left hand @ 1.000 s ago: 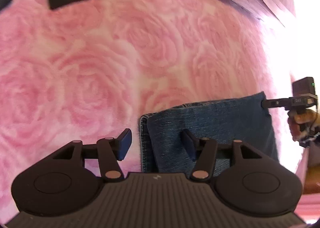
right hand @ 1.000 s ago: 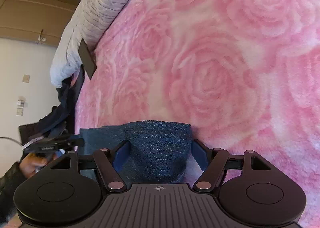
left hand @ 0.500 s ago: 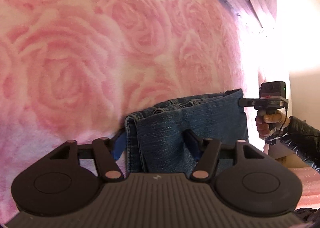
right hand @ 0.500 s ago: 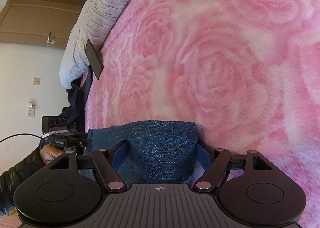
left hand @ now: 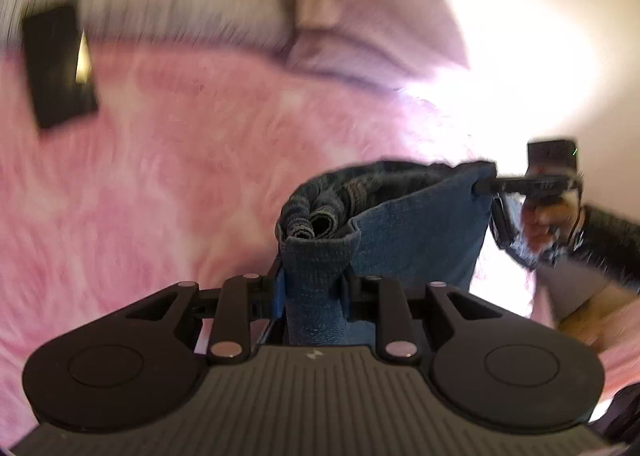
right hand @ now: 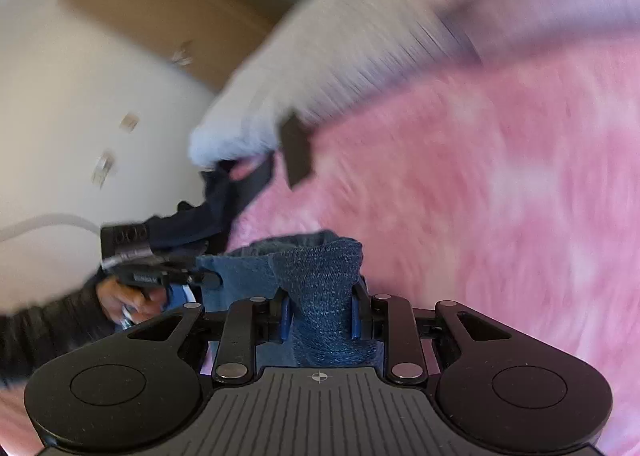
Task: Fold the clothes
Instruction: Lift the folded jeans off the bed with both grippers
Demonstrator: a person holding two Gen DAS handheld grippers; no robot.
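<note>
Both grippers are closing on the folded jeans [left hand: 416,232]: left gripper [left hand: 310,288] pinches one corner, right gripper [right hand: 320,312] the other, lifted above the pink blanket [left hand: 168,175]. Next, carry them toward twelve o'clock, keeping the fold level.

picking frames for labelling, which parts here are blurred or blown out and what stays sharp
Left wrist view: pink blanket and pillows are motion-smeared, the upper right is blown out white, and the left claw, closing on the jeans, stays sharp. Right wrist view: blanket and wall are streaked, no glare, and the right claw, closing on denim, is crisp.
</note>
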